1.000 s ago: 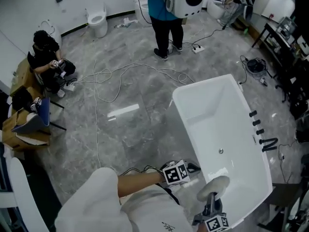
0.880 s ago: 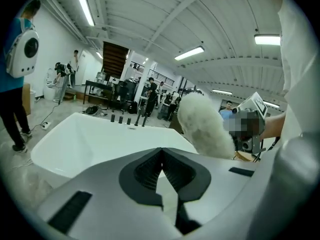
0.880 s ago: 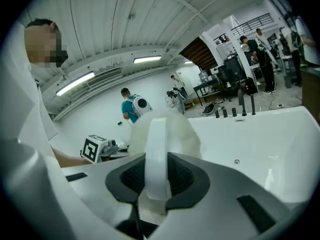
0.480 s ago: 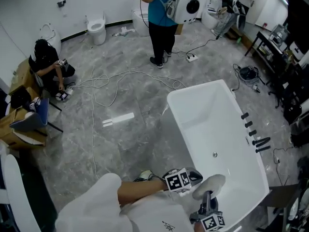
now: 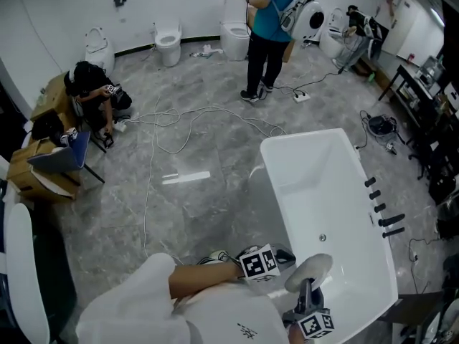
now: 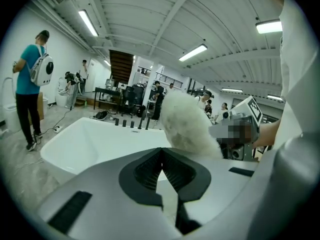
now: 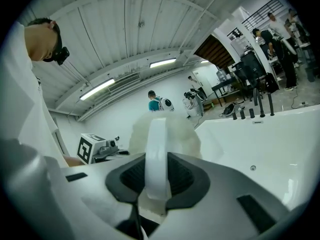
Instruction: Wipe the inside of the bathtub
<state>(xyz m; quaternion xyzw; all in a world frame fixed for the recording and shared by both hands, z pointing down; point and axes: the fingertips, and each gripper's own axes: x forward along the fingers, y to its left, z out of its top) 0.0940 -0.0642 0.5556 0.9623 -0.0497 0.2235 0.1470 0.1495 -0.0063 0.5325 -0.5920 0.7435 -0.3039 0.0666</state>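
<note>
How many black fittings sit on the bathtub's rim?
5 black fittings line the bathtub at its right rim: three short, then two longer nearer the wearer. None seems hidden.

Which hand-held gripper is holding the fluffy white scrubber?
The right hand-held gripper: its jaws clamp the scrubber by its white handle. The left hand-held gripper is shut on nothing.

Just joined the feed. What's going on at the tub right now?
A person stands at the near end of the white bathtub with a gripper in each hand. The right gripper has its jaws shut on the white handle of a fluffy pad, held over the tub's near end and apparently clear of its surface. The left gripper is beside it, jaws shut and empty.
</note>
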